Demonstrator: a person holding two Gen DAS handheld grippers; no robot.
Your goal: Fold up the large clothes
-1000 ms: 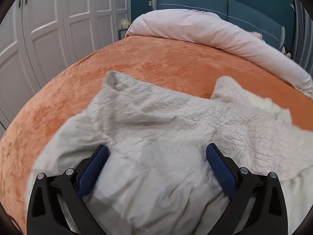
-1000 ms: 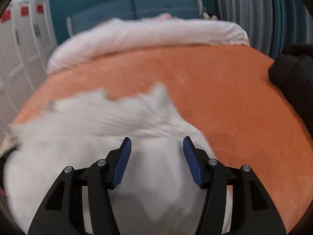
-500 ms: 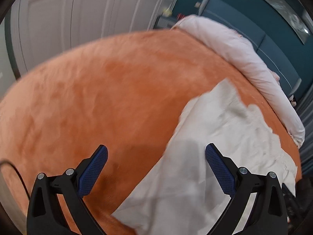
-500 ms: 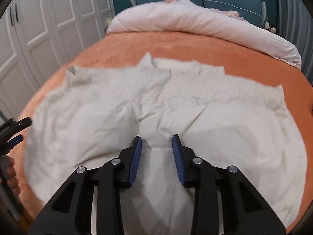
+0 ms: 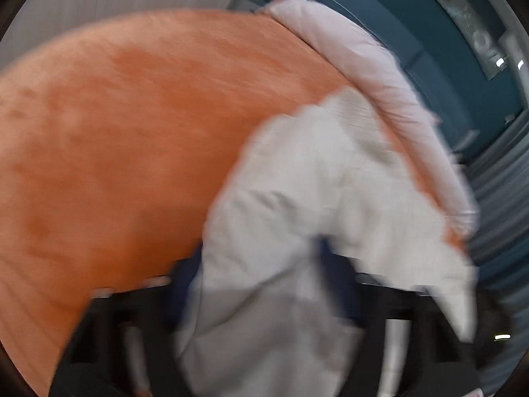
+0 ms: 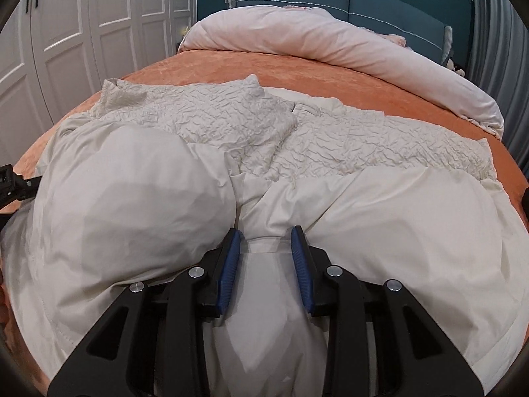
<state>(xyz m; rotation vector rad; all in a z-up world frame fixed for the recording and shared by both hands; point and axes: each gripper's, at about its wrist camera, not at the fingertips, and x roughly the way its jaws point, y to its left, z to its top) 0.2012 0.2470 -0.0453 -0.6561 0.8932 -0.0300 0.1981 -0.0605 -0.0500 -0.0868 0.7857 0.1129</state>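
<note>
We work over an orange bedspread (image 6: 330, 66) with a rolled pale duvet (image 6: 330, 39) at its head. Spread across the near half lies the large cream garment (image 6: 363, 198), crinkled fabric farther from us and smooth fabric nearer. Our right gripper (image 6: 266, 258) has a ridge of the smooth cloth running between its blue pads (image 6: 228, 264), jaws narrowed but with daylight showing, so we cannot tell whether it truly pinches. In the blurred left view, cloth drapes over our left gripper (image 5: 264, 271), and there too we cannot tell whether the jaws bite. We judge the risk is slippage: a loose pinch on slick fabric could drop the edge mid-fold, and uneven pulls would skew the crease.
</note>
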